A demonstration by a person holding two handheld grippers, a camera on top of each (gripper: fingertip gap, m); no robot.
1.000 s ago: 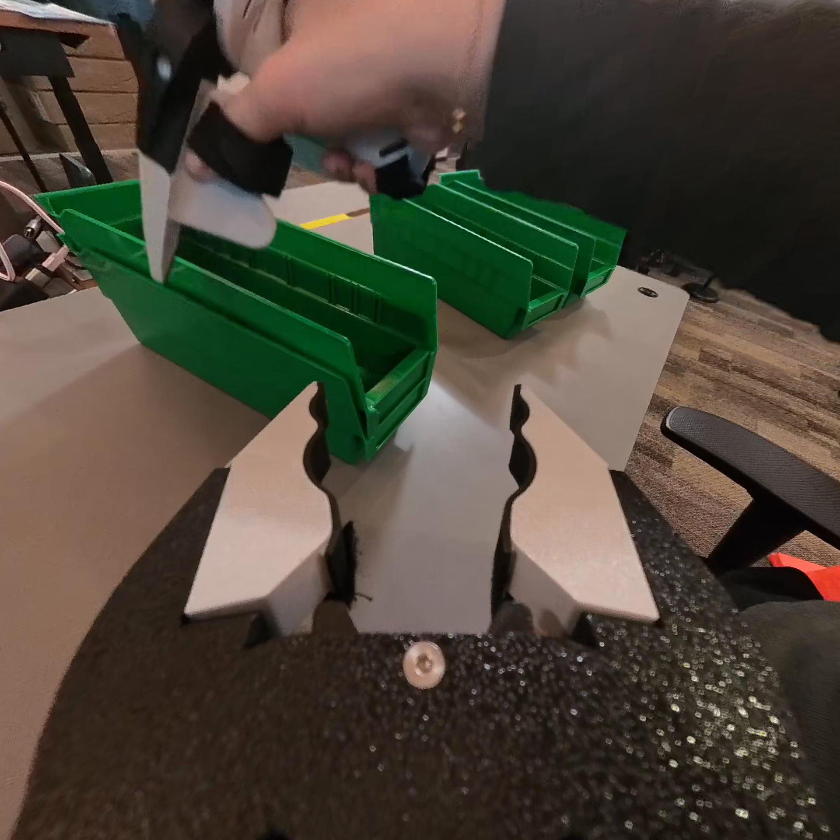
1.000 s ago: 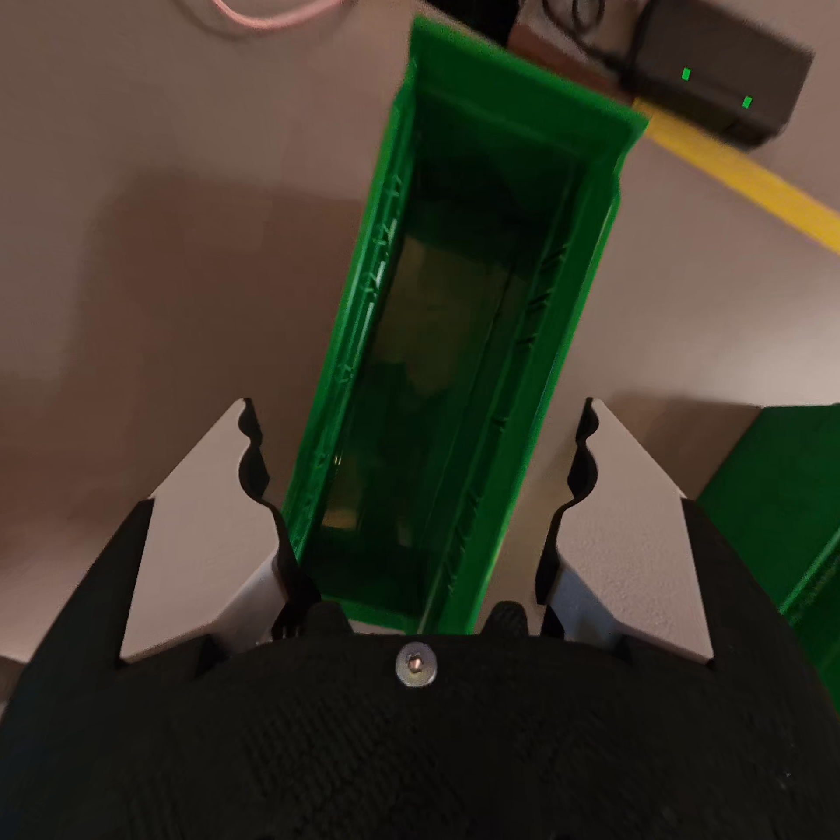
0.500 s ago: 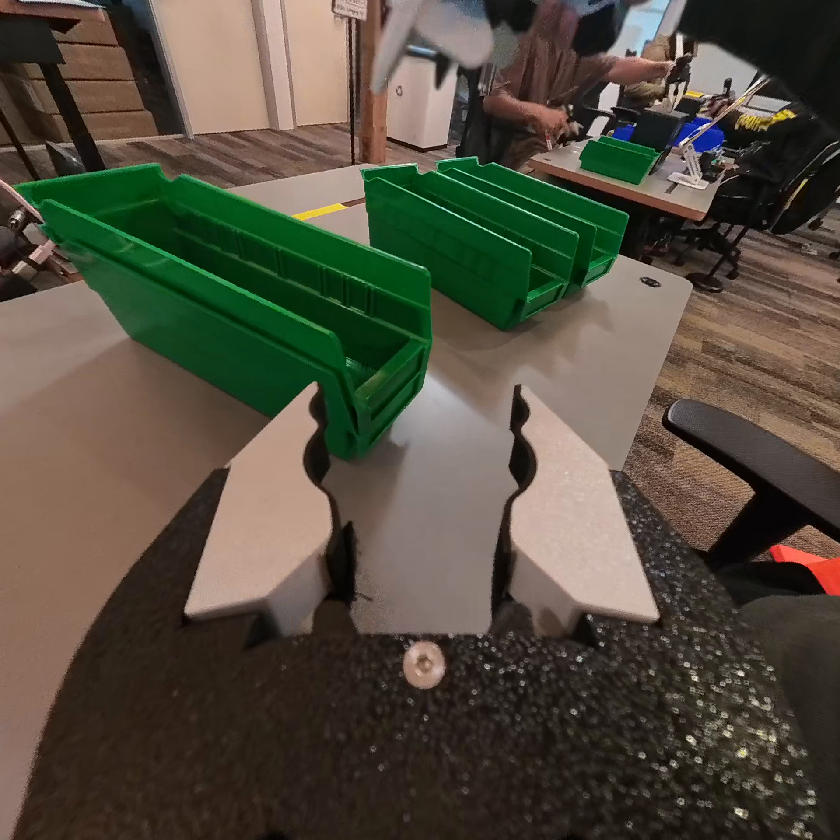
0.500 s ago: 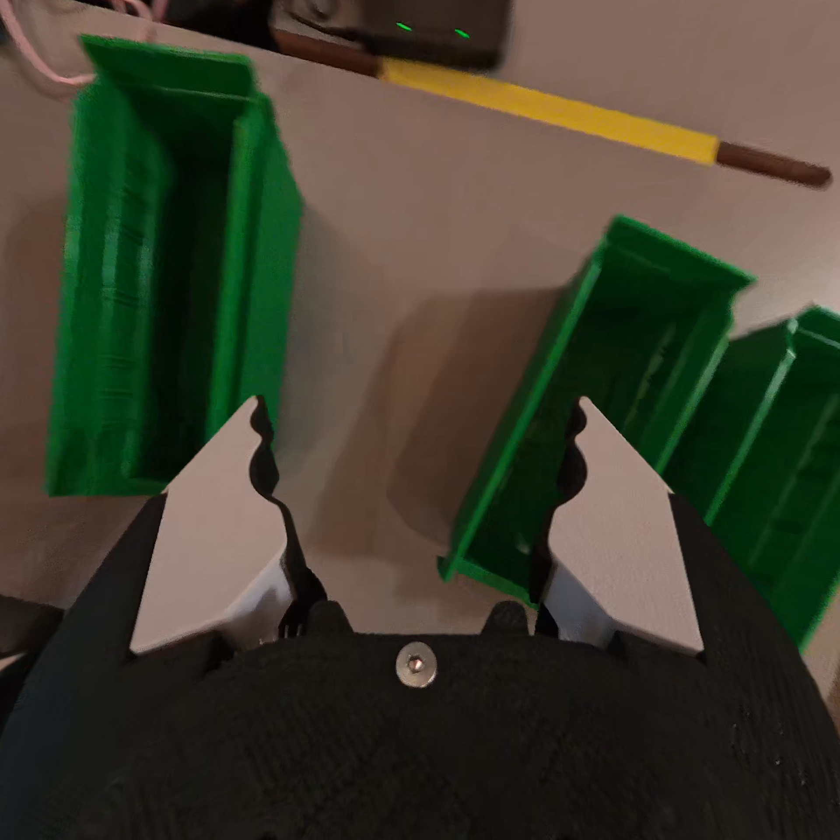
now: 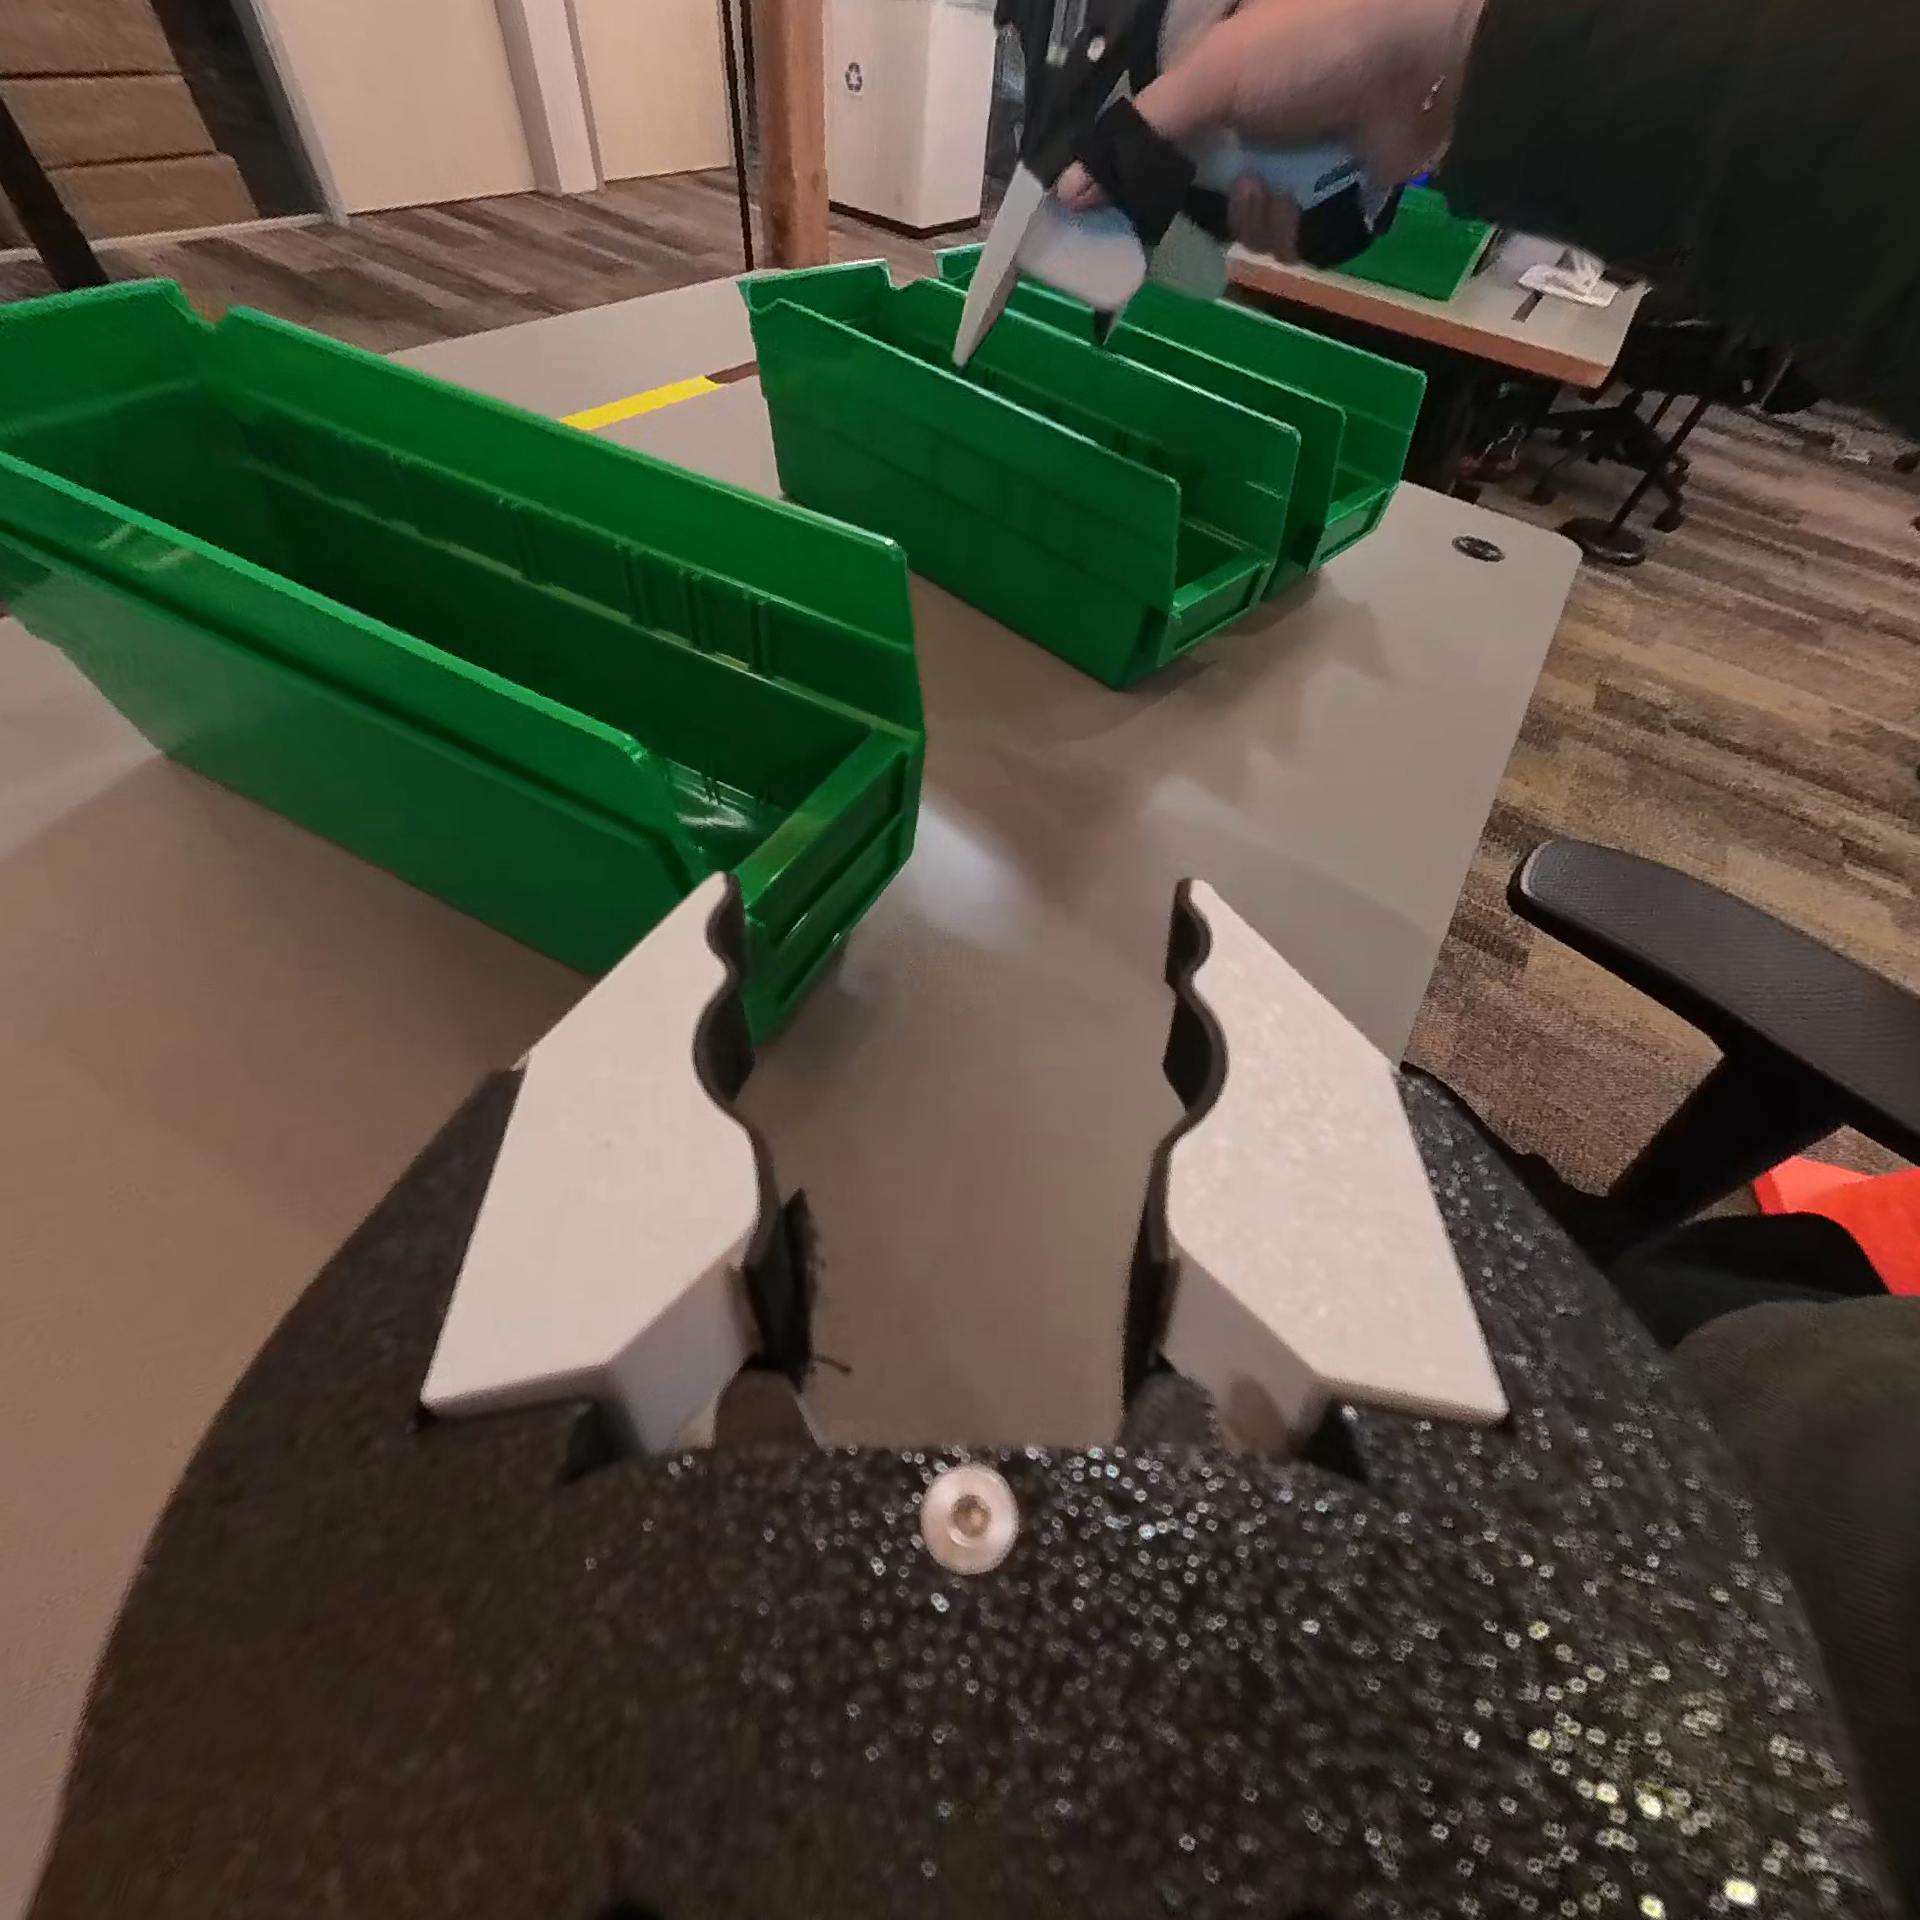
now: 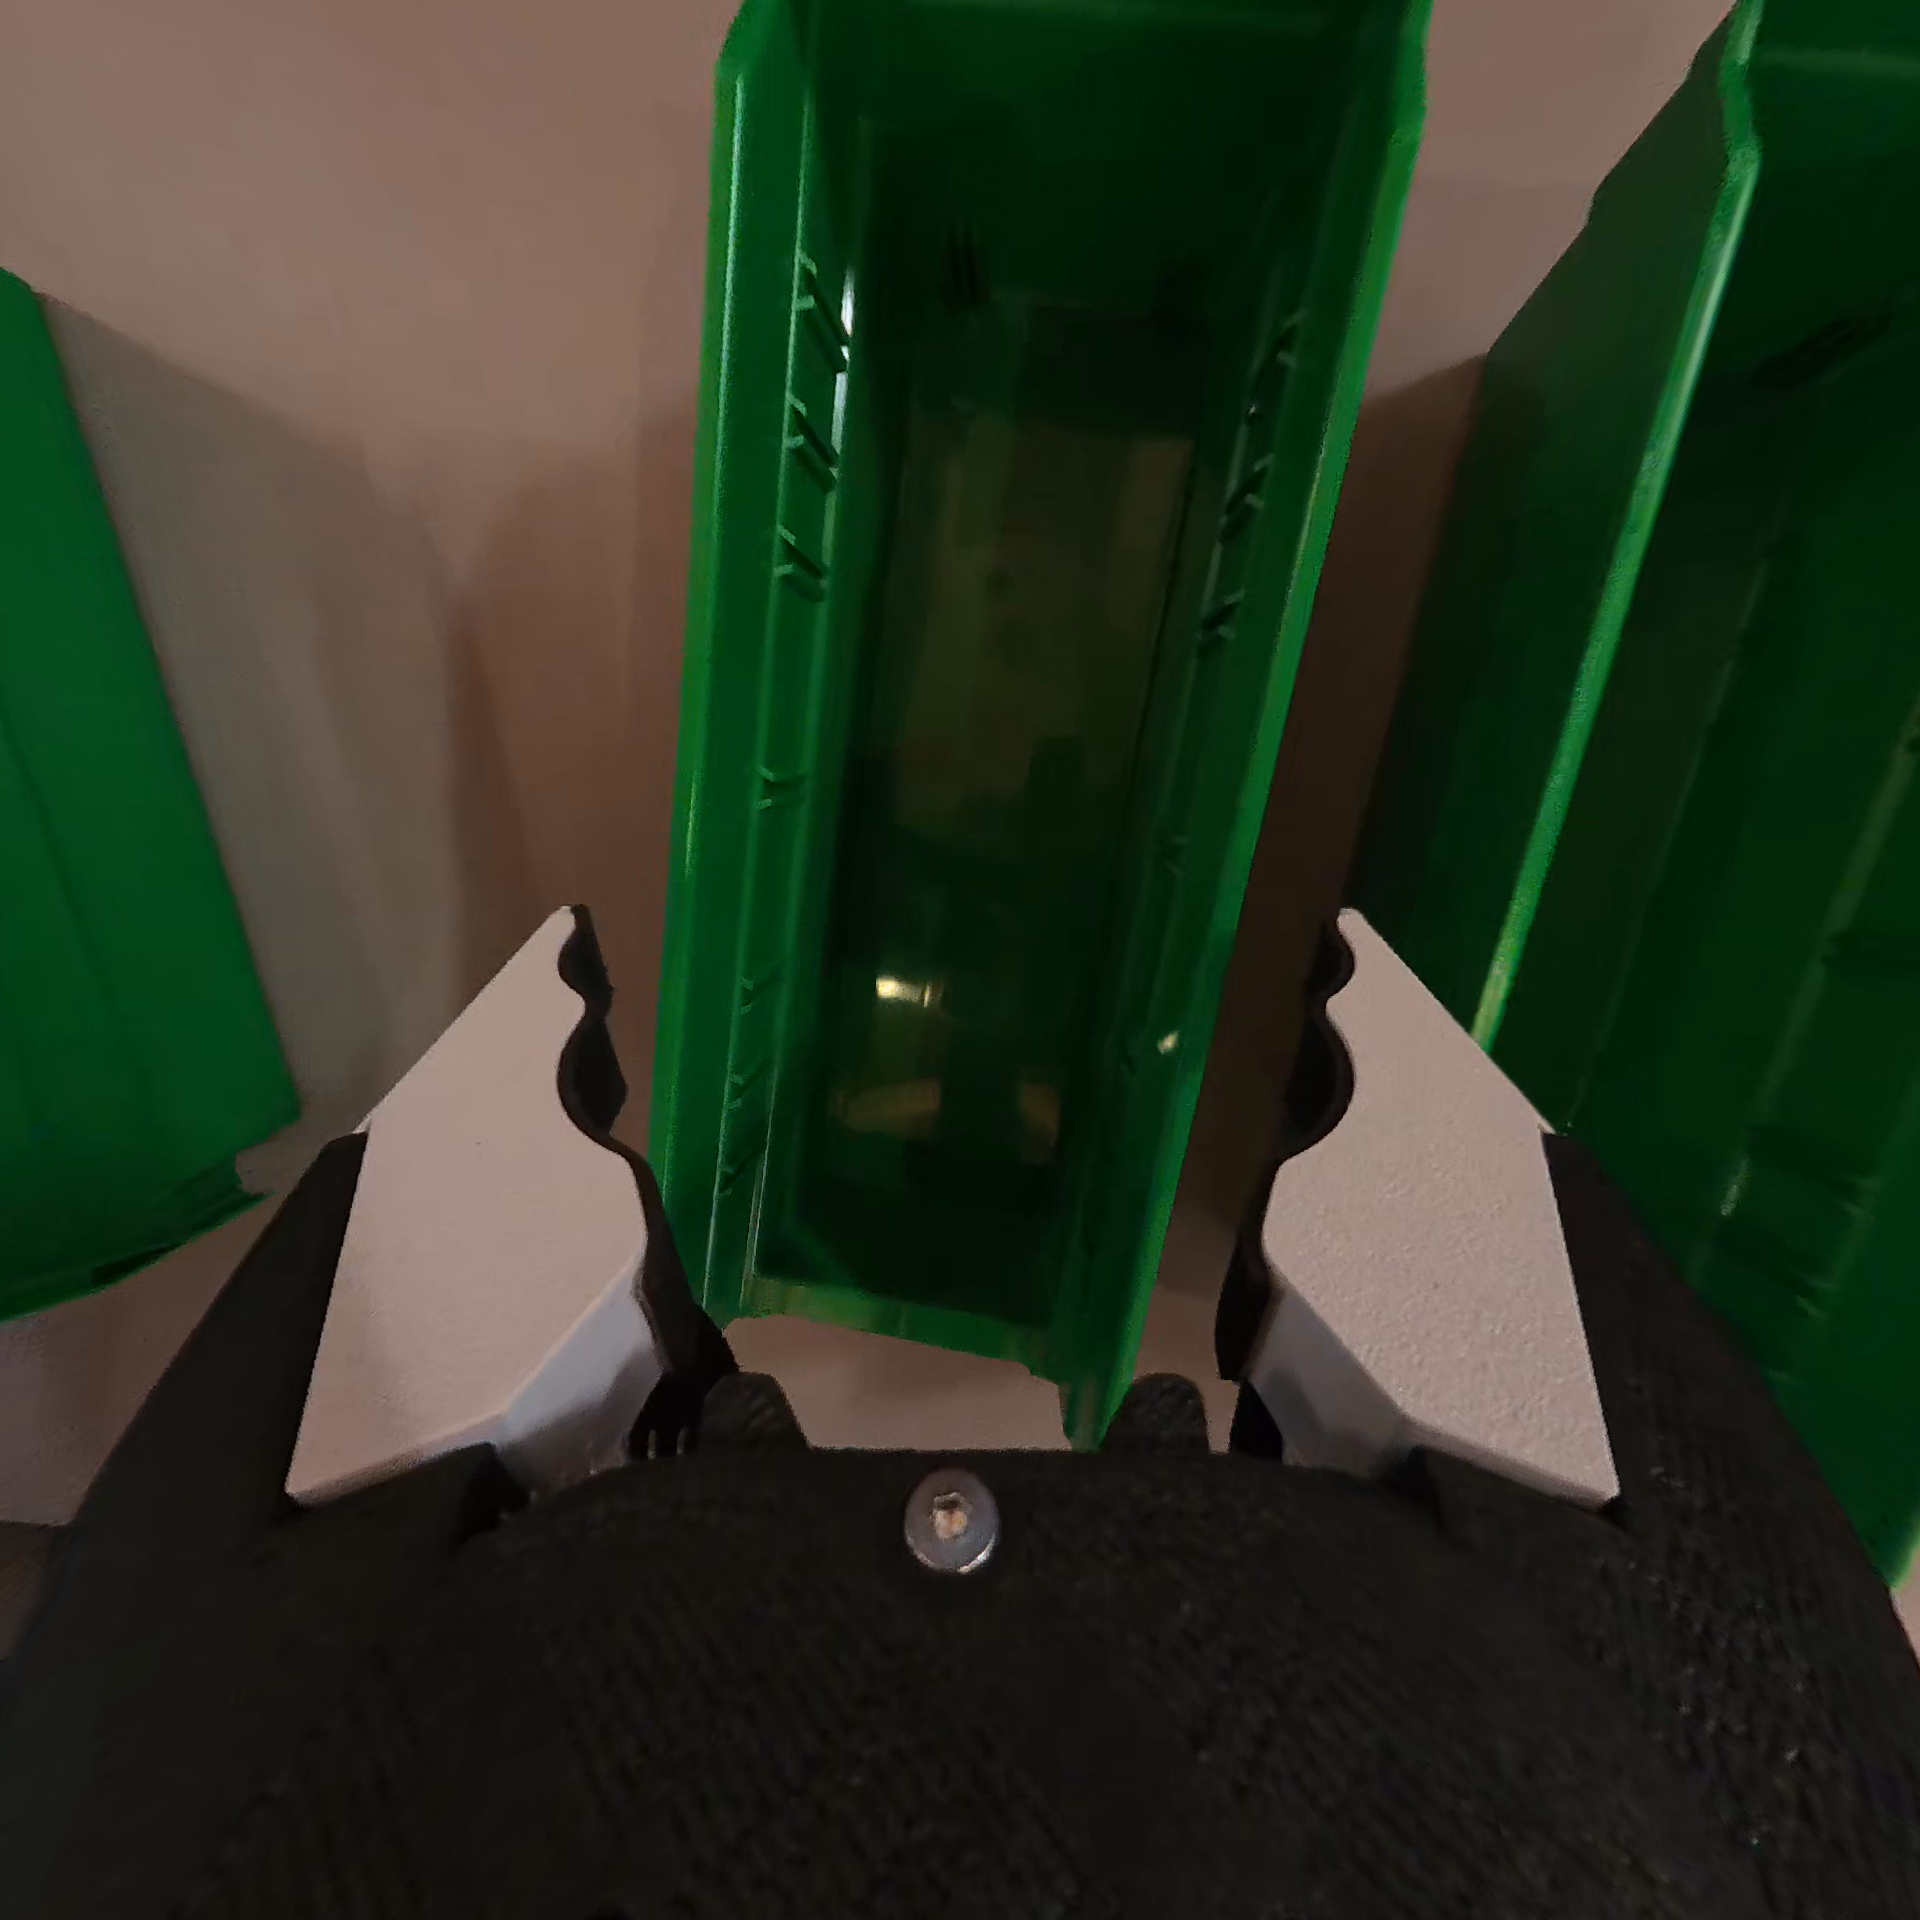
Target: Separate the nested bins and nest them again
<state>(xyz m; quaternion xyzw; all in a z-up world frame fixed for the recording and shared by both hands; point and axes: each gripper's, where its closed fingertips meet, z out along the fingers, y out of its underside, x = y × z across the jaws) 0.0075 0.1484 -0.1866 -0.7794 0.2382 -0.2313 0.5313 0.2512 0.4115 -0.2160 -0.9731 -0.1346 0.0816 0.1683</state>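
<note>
The grey desk [image 5: 1195, 790] carries green bins in three lots: a nested stack [image 5: 447, 623] on the left that looks like two bins, one set inside the other, and two single bins standing side by side farther off, the middle bin [image 5: 997, 488] and the far bin [image 5: 1340, 416]. That makes four bins, if the stack is read rightly; I judge the nesting half done. The left gripper [image 5: 956, 935] hovers just beside the stack's open end, jaws wide and empty, probably ready to steady it. The right gripper [image 6: 956, 987], held in a hand [image 5: 1320, 94], hangs over the middle bin with its jaws wide, straddling both walls, likely lining up to lift this bin next.
</note>
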